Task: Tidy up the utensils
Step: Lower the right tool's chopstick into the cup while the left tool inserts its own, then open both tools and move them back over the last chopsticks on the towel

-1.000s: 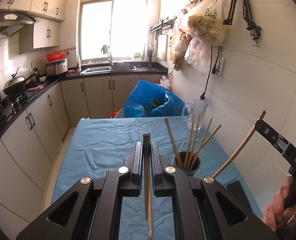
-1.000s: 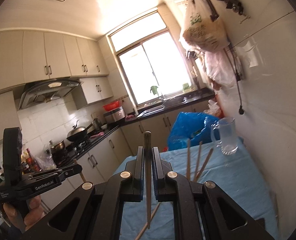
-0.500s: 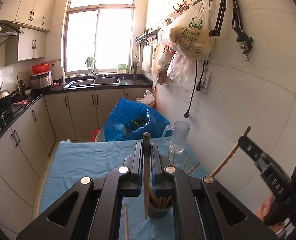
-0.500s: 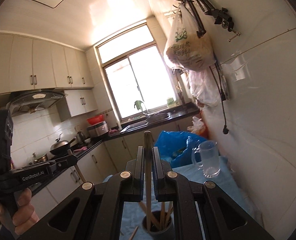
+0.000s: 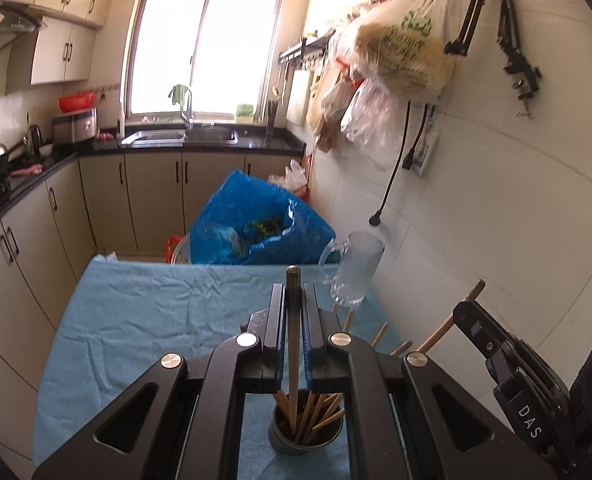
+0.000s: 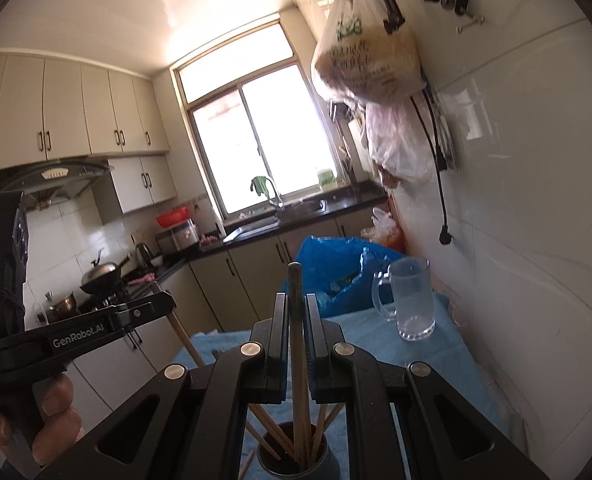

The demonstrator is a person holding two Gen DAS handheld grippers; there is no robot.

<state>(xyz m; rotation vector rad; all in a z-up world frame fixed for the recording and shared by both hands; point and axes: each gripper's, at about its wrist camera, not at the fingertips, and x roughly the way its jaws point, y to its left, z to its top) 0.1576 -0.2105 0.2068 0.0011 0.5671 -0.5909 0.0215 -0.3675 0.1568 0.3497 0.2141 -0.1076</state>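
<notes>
Both grippers clamp a chopstick upright between narrow jaws: the left gripper (image 5: 294,308) holds its chopstick (image 5: 293,344) with the tip down inside the cup (image 5: 306,438), and the right gripper (image 6: 295,316) holds its own chopstick (image 6: 298,344) the same way over the cup (image 6: 296,460). The step in hand looks like dropping chopsticks into the cup, which sits at 6 o'clock in both views among others already standing. Next, each gripper likely needs to part its jaws and lift straight up. A glass mug (image 5: 356,268) stands at 1 o'clock on the blue cloth (image 5: 156,312). Both grippers point forward, level.
</notes>
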